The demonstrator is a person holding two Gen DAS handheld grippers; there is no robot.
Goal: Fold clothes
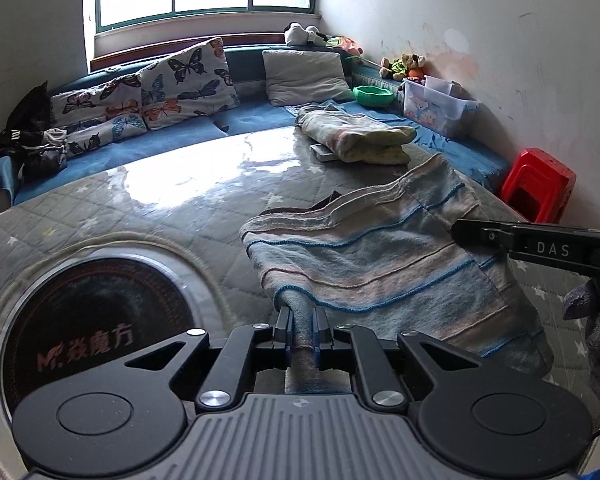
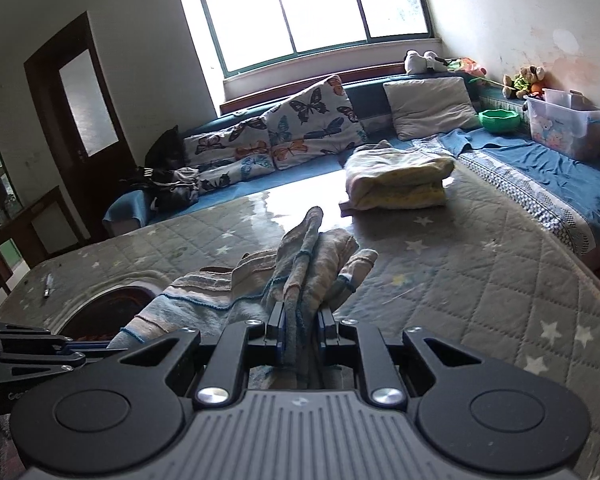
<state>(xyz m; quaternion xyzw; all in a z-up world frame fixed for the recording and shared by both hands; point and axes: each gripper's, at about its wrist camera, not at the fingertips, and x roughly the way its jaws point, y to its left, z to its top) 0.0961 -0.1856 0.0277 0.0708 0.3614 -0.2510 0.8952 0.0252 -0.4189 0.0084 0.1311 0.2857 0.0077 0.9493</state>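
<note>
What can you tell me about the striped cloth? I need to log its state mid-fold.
The striped cloth looks like soft knit or terry, in faded blue, pink and cream bands with thin blue stitched lines. It is partly lifted off the quilted table cover and sags between both grippers. The left gripper is shut on a bunched edge; the right gripper is shut on another gathered edge, folds spilling past its fingers. A doubled edge shows along the top.
</note>
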